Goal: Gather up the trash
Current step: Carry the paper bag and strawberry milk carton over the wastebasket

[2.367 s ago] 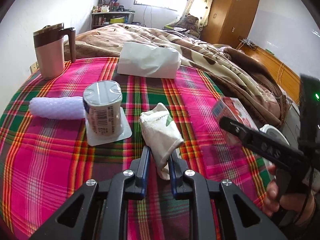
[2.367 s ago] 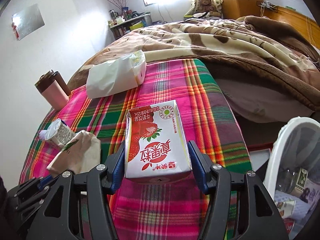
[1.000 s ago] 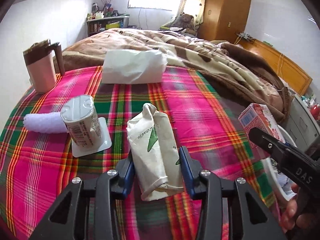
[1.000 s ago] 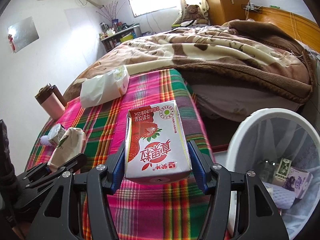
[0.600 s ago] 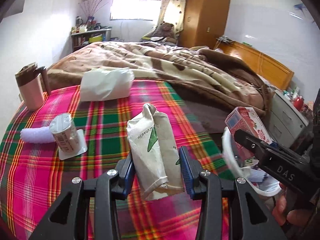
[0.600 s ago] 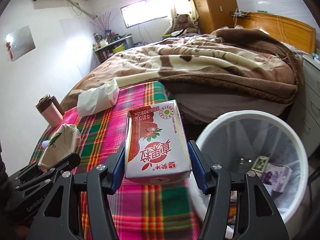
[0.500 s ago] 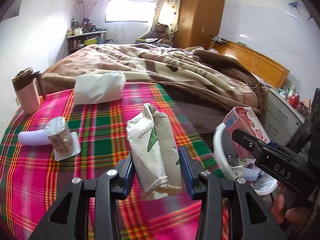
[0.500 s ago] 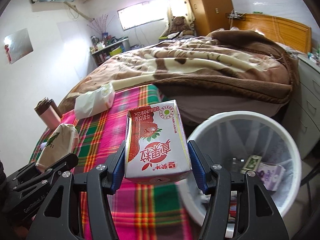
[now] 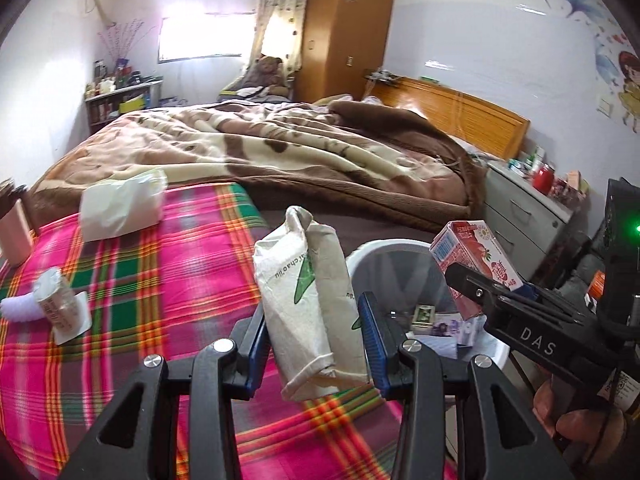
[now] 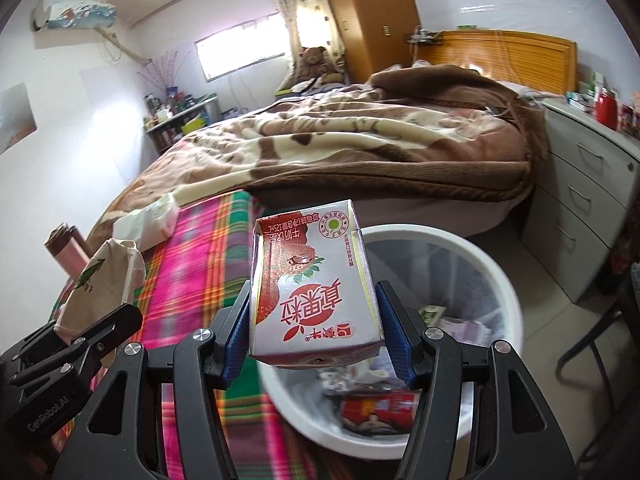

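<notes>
While both grippers hang above the near edge of a bed, each is clamped on a piece of trash. The left gripper (image 9: 313,344) holds a crumpled paper bag (image 9: 308,304) upright between its blue pads, over the plaid cloth (image 9: 160,280). The right gripper (image 10: 316,340) squeezes a red and white carton (image 10: 312,280) by its sides, directly above the white bin (image 10: 492,280), which stands on the floor just right of the bed and has wrappers and boxes in it. In the left wrist view the bin (image 9: 384,248) shows between the bag and the carton (image 9: 472,256), with the right gripper (image 9: 476,280) reaching in from the right.

The cloth is pink, green and orange plaid and covers the near part of the bed. On it at the left lie a small cup (image 9: 54,300) on a white square, with a pale roll (image 9: 16,306) just left of it, a pink mug (image 9: 14,224) farther back at the left edge, and a white plastic bag (image 9: 120,210) at the far edge of the plaid. Beyond is a rumpled brown and cream blanket (image 9: 280,152). A wooden headboard (image 9: 460,112) runs along the right wall, with grey drawers (image 9: 520,212) near it. At the far wall stand a wardrobe (image 9: 348,28), a bright window (image 9: 200,36), a teddy bear (image 9: 268,76) and a cluttered shelf (image 9: 120,96). An air conditioner (image 10: 72,12) hangs high on the left wall.
</notes>
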### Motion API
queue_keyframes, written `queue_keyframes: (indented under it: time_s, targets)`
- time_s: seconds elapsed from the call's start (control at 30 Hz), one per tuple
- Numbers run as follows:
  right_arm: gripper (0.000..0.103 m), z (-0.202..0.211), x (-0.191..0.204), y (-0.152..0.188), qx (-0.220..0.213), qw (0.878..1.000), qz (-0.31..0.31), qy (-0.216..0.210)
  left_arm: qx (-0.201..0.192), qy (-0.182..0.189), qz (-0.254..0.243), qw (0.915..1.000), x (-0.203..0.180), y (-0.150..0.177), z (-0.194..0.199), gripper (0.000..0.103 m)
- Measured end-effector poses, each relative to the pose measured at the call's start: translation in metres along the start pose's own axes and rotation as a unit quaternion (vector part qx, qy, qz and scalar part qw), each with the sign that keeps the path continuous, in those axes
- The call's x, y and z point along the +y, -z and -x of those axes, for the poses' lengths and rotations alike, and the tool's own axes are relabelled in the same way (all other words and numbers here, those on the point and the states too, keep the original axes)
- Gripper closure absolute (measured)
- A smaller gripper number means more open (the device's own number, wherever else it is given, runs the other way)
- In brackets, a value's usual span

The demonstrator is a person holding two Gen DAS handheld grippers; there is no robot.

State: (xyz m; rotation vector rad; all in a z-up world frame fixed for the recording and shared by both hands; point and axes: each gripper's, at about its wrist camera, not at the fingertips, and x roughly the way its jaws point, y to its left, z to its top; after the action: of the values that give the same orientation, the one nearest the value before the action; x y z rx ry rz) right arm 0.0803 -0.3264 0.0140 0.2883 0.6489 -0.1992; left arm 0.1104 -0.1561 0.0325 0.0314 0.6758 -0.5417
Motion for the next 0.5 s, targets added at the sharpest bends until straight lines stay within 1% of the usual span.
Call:
queue_keyframes:
  time_s: [0.17, 0.33, 0.5]
  targets:
    - [0.043, 0.001, -0.021, -0.001, 0.002, 1.000, -0.017, 0.021, 0.010, 0.025, -0.016, 0.9995, -0.023, -0.001, -0.011, 0.058]
    - [0.043, -0.003, -0.038, 0.001, 0.014, 0.999, -0.027, 0.041, 0.027, 0.043, -0.026, 0.9984, -0.044, -0.002, -0.027, 0.057]
    - [0.043, -0.010, -0.054, 0.004, 0.033, 0.998, -0.037, 0.044, 0.045, 0.057, -0.040, 0.9966, -0.063, 0.001, -0.042, 0.056]
